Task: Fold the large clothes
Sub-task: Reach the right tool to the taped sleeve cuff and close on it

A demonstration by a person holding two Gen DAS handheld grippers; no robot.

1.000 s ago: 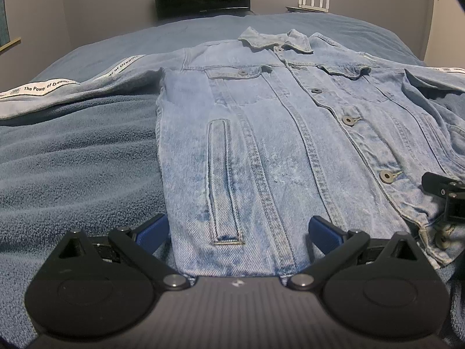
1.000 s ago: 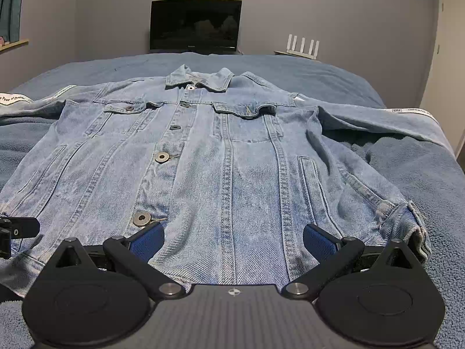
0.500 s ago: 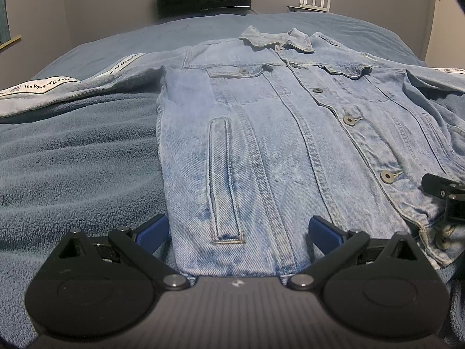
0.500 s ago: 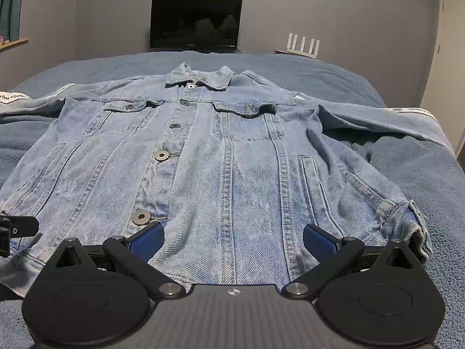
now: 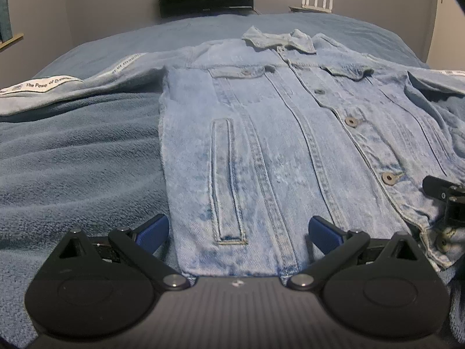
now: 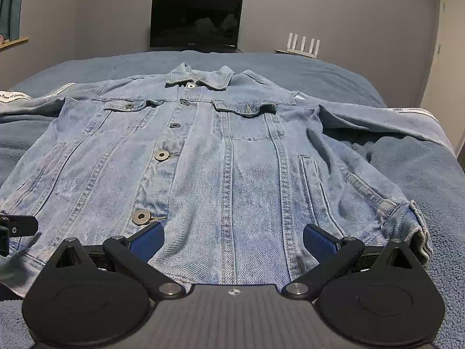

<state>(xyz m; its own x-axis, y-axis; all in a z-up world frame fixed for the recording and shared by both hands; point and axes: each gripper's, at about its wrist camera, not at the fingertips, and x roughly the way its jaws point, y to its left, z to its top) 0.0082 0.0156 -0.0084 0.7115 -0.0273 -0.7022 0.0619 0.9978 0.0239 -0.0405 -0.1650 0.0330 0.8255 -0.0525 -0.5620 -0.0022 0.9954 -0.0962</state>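
From my seat at the controls, the denim jacket (image 6: 232,157) lay front-up and buttoned on the blue blanket (image 5: 78,157) that covered the bed, collar toward the far wall and hem toward me. Both sleeves were spread outward; the left sleeve (image 5: 66,90) carried a white printed strip along it, and the right sleeve (image 6: 386,122) ran off toward the bed's edge with a similar strip. My left gripper (image 5: 238,231) sat low at the hem on the jacket's left side, its jaws spread wide with the blue pads (image 5: 152,229) on either side of the slit pocket and nothing pinched between them. My right gripper (image 6: 234,238) was likewise at the hem on the other front panel, jaws wide apart, one pad (image 6: 146,240) just beside the lowest metal button (image 6: 141,217) and the denim lying loose between the fingers. Whether the pads touched the cloth, I could not tell. In each wrist view a black part of the other gripper showed at the frame's edge, near the hem. Beyond the bed, a dark monitor (image 6: 196,23) stood against the grey wall, with a white router (image 6: 302,45) on a ledge beside it and a door (image 6: 449,67) at the right.
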